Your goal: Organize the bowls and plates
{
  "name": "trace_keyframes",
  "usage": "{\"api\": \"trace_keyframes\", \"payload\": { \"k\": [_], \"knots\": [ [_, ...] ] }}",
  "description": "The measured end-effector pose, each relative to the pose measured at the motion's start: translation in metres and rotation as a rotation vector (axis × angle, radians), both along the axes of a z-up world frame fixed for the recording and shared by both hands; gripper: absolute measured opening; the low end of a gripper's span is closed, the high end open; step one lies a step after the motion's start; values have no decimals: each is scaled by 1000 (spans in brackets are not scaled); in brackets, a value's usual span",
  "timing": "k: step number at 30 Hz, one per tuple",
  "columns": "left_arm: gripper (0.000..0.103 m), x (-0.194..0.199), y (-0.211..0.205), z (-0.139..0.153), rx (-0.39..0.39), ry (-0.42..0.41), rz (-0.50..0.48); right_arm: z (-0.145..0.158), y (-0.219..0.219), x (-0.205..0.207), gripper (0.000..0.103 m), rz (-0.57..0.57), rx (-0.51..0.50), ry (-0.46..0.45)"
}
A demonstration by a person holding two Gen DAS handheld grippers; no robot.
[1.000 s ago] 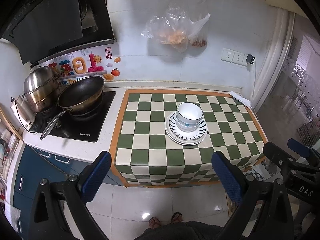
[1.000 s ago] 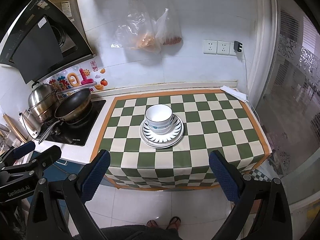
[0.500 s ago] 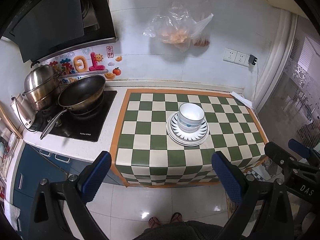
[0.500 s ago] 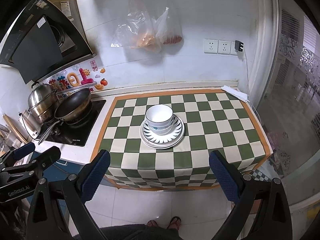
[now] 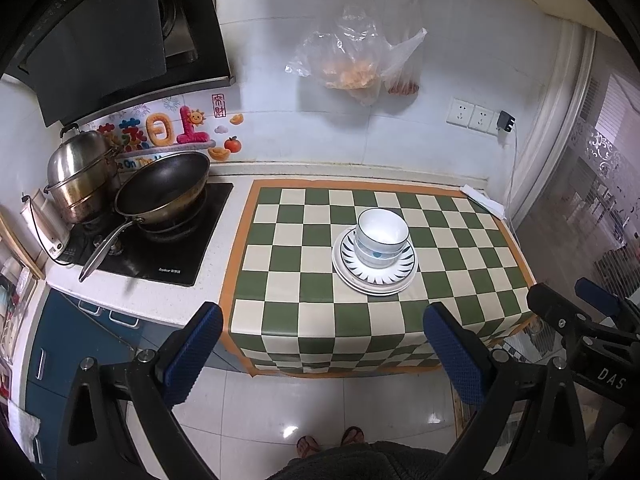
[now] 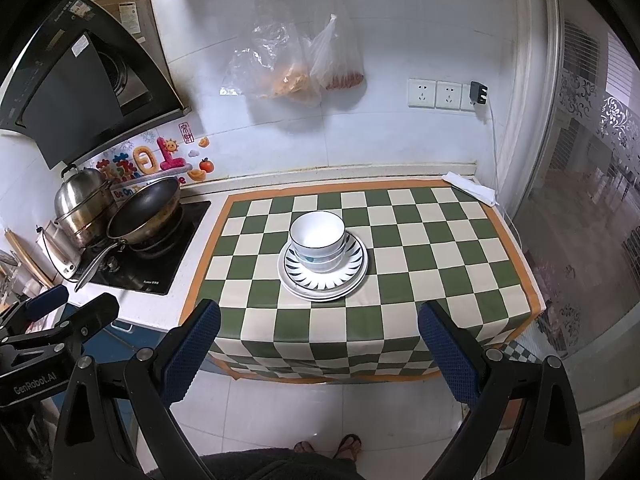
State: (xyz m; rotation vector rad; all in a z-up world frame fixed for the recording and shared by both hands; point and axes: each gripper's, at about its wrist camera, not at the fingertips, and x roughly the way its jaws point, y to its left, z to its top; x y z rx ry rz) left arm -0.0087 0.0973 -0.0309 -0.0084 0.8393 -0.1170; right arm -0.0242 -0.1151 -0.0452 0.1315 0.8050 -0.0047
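Both grippers, left (image 5: pixel 322 350) and right (image 6: pixel 318 346), gape empty short of the cloth (image 6: pixel 420 240). The bowls (image 6: pixel 317 236) on the plates (image 6: pixel 344 276) look glazed, slippery and breakable; the rim is best pinched.

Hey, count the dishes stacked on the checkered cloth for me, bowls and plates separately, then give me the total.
Bowls: 2, nested one inside the other
Plates: 2, stacked under the bowls
Total: 4 dishes in one stack on the checkered cloth
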Motion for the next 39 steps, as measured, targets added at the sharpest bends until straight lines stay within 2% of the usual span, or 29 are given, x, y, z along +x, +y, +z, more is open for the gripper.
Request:
{"api": "trace_keyframes", "payload": {
  "k": [39],
  "knots": [
    [103, 2, 0, -2, 2, 7, -4, -6, 2, 8, 101, 2, -1, 4]
  ]
}}
